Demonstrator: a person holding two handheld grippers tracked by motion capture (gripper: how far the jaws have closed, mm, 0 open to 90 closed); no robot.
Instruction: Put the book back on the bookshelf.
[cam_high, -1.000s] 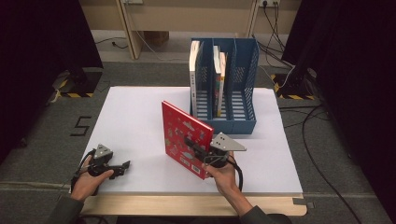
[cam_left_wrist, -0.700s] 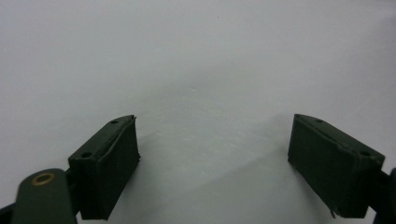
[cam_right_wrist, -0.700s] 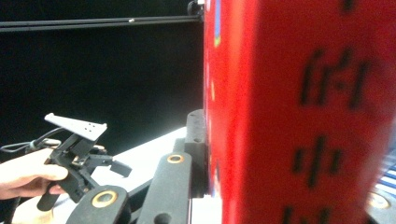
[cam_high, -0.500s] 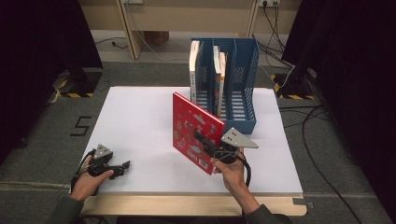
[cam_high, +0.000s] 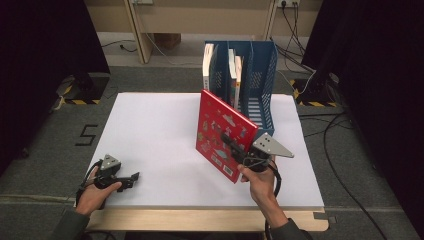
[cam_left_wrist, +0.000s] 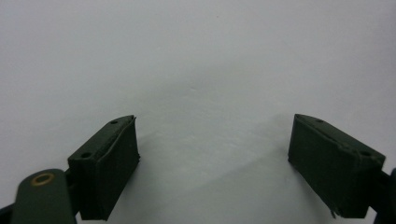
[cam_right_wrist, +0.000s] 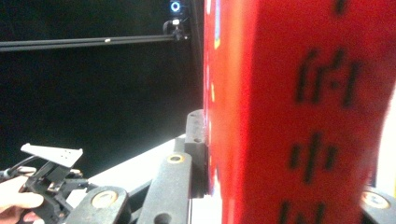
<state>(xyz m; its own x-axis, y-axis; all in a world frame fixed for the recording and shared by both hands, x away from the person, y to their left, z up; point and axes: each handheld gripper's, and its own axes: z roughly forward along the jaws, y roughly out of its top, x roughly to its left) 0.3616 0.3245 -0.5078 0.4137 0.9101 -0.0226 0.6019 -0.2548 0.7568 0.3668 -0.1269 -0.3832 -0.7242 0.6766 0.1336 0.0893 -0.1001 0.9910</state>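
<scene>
- White table top (cam_high: 160, 130) lies bare under the left gripper (cam_high: 131, 178), which rests near the table's front left corner with its jaws spread wide and nothing between them; the left gripper view shows both black pads (cam_left_wrist: 109, 163) parted over plain white surface.
- Right of that gripper, well apart from it, the red book (cam_high: 222, 135) stands lifted and tilted, clear of the table as far as I can tell, its cover facing left.
- At the book's lower near corner, the right gripper (cam_high: 239, 152) pinches it edge-on; in the right gripper view one jaw presses flat against the red cover (cam_right_wrist: 299, 116).
- Beyond and slightly right of that gripper stands the blue file rack (cam_high: 260, 85), with other books (cam_high: 207, 67) already upright in its left and middle slots; its right slot looks free.
- Judged from this, the pick-up is done; carrying the book to the rack, squaring it upright and sliding it into an open slot remain.
</scene>
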